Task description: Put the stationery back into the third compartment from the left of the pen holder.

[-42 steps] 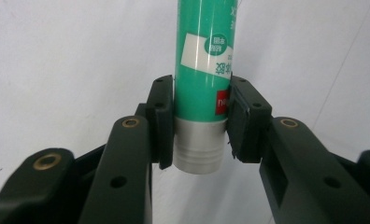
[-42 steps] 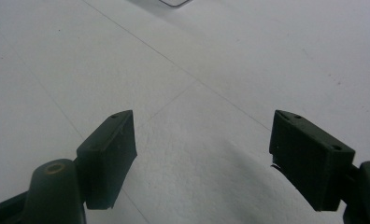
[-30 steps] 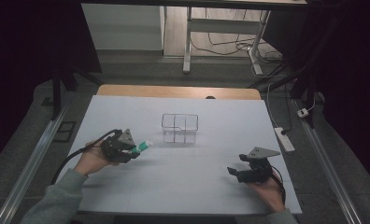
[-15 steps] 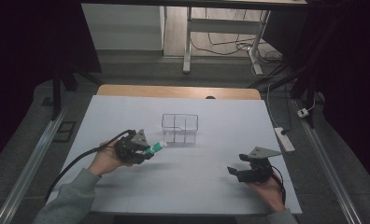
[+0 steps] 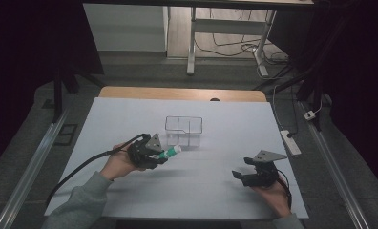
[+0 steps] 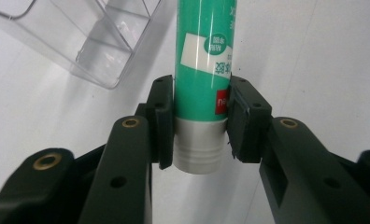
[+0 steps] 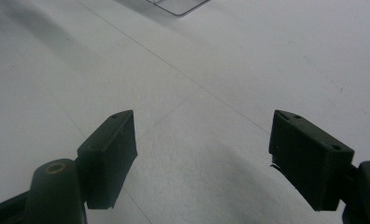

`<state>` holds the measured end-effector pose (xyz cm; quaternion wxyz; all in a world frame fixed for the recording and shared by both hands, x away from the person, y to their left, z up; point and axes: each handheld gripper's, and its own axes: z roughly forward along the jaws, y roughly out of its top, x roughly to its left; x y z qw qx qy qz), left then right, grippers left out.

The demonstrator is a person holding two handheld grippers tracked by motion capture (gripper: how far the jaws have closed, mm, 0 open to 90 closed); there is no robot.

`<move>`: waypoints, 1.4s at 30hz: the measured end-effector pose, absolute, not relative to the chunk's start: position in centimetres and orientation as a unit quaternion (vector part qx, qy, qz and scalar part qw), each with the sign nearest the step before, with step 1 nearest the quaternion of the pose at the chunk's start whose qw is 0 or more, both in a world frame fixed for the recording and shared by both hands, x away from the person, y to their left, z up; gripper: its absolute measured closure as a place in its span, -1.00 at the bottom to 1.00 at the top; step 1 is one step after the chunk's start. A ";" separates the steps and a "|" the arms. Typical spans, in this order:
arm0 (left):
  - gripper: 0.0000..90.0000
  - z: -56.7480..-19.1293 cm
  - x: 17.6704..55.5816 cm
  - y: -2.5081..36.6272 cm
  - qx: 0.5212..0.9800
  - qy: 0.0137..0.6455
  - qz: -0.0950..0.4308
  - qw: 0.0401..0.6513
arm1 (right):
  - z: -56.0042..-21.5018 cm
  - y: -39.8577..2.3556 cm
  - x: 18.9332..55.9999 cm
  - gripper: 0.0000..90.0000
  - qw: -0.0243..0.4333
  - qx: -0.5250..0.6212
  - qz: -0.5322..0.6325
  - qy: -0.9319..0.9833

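High view overlooks the table (image 5: 130,114); gripper views sit close above it, sharing the clear box (image 5: 183,130)

From my left hand-held gripper (image 6: 199,126) view, the green glue stick (image 6: 205,60) runs off the top edge, its cap end unseen, and its label print is too small to read. The clear organizer (image 6: 94,42) beside it is cropped too.

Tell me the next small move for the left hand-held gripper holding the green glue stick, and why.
Probably carry it a little further toward the clear organizer and lift it above the rim. The left hand-held gripper is clamped on the green glue stick, whose tip lies just short of the organizer's near wall, with open compartments beyond. The right hand-held gripper sits open, apart, on the table.
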<state>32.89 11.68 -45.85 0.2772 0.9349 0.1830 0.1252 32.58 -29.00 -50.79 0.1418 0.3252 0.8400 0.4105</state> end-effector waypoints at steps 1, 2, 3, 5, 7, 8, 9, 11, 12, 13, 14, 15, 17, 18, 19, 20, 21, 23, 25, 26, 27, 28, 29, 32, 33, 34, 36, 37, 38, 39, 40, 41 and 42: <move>0.42 -45.8 32.9 11.5 0.935 0.181 0.125 0.277 | -50.8 -29.0 32.6 -0.49 0.142 0.325 0.410 0.840; 0.42 -45.8 32.9 11.4 0.934 0.180 0.124 0.281 | -50.8 -29.0 32.6 -0.49 0.143 0.326 0.410 0.840; 0.42 -45.8 33.0 11.2 0.935 0.179 0.123 0.282 | -50.8 -29.0 32.6 -0.49 0.142 0.325 0.411 0.840; 0.42 -45.8 33.1 10.9 0.935 0.178 0.125 0.279 | -50.8 -29.0 32.6 -0.49 0.142 0.325 0.412 0.839; 0.42 -45.8 33.1 10.7 0.936 0.177 0.122 0.280 | -50.8 -29.0 32.6 -0.49 0.142 0.325 0.411 0.840; 0.42 -45.9 33.1 10.5 0.936 0.176 0.121 0.280 | -50.8 -29.0 32.5 -0.49 0.142 0.325 0.412 0.839; 0.42 -45.9 33.1 10.4 0.936 0.176 0.121 0.281 | -50.8 -29.0 32.5 -0.49 0.143 0.324 0.413 0.839; 0.42 -46.0 33.0 10.1 0.937 0.174 0.120 0.279 | -50.8 -29.0 32.5 -0.49 0.143 0.323 0.412 0.840; 0.42 -46.1 33.0 10.0 0.937 0.174 0.118 0.280 | -50.8 -28.9 32.5 -0.49 0.143 0.323 0.412 0.840; 0.42 -46.2 33.0 9.8 0.937 0.174 0.118 0.279 | -50.8 -28.9 32.6 -0.49 0.143 0.322 0.412 0.840; 0.42 -46.3 33.0 9.7 0.937 0.174 0.117 0.279 | -50.8 -28.9 32.6 -0.49 0.144 0.321 0.411 0.841; 0.42 -46.4 33.0 9.5 0.937 0.175 0.115 0.279 | -50.7 -28.9 32.5 -0.49 0.145 0.321 0.410 0.842; 0.42 -46.7 33.1 9.3 0.937 0.176 0.112 0.279 | -50.7 -28.9 32.5 -0.49 0.144 0.320 0.410 0.842; 0.42 -46.7 33.1 9.2 0.938 0.176 0.110 0.278 | -50.7 -28.8 32.5 -0.49 0.144 0.320 0.411 0.841; 0.42 -46.8 33.1 9.1 0.937 0.178 0.108 0.280 | -50.7 -28.8 32.5 -0.49 0.145 0.319 0.411 0.842; 0.42 -46.8 33.2 9.0 0.937 0.178 0.107 0.281 | -50.7 -28.8 32.5 -0.49 0.147 0.318 0.412 0.841; 0.42 -46.8 33.2 8.9 0.937 0.179 0.107 0.280 | -50.7 -28.7 32.5 -0.49 0.148 0.317 0.414 0.841; 0.42 -46.8 33.3 8.6 0.936 0.179 0.108 0.282 | -50.5 -28.5 32.4 -0.48 0.146 0.312 0.416 0.842; 0.42 -46.8 33.5 8.3 0.936 0.179 0.107 0.283 | -50.3 -28.1 32.3 -0.47 0.141 0.308 0.428 0.838; 0.42 -46.8 33.6 8.1 0.937 0.177 0.107 0.281 | -50.1 -27.9 32.2 -0.47 0.140 0.305 0.432 0.837; 0.42 -46.9 33.6 7.9 0.937 0.178 0.106 0.283 | -50.0 -27.6 32.1 -0.47 0.142 0.299 0.433 0.838; 0.42 -46.9 33.7 7.7 0.937 0.178 0.104 0.283 | -49.8 -27.3 32.0 -0.47 0.142 0.295 0.435 0.839; 0.42 -47.0 33.8 7.6 0.936 0.179 0.102 0.284 | -49.7 -27.0 31.9 -0.47 0.145 0.290 0.436 0.839; 0.42 -47.1 33.9 7.2 0.937 0.180 0.102 0.281 | -49.3 -26.4 31.6 -0.47 0.149 0.280 0.441 0.840; 0.42 -47.1 34.0 7.1 0.937 0.180 0.102 0.281 | -49.2 -26.1 31.6 -0.47 0.147 0.275 0.444 0.840; 0.42 -47.1 34.0 7.0 0.937 0.180 0.101 0.281 | -49.0 -25.9 31.5 -0.47 0.150 0.272 0.443 0.841; 0.42 -47.2 34.0 6.9 0.937 0.179 0.101 0.281 | -48.8 -25.3 31.4 -0.47 0.149 0.263 0.445 0.843; 0.42 -47.2 34.1 6.7 0.937 0.179 0.100 0.282 | -48.7 -25.0 31.4 -0.47 0.150 0.257 0.445 0.845; 0.42 -47.2 34.1 6.6 0.938 0.178 0.099 0.280 | -48.6 -24.6 31.4 -0.47 0.149 0.251 0.445 0.846; 0.42 -47.3 34.1 6.5 0.939 0.176 0.098 0.280 | -48.5 -24.2 31.4 -0.47 0.149 0.246 0.443 0.849; 0.42 -47.3 34.1 6.4 0.939 0.175 0.097 0.278 | -48.4 -23.8 31.3 -0.47 0.150 0.241 0.443 0.850; 0.42 -47.4 34.1 6.3 0.940 0.174 0.095 0.278 | -48.4 -23.4 31.3 -0.46 0.150 0.235 0.441 0.853; 0.42 -47.4 34.2 6.2 0.941 0.172 0.094 0.277 | -48.2 -23.1 31.2 -0.46 0.151 0.229 0.439 0.856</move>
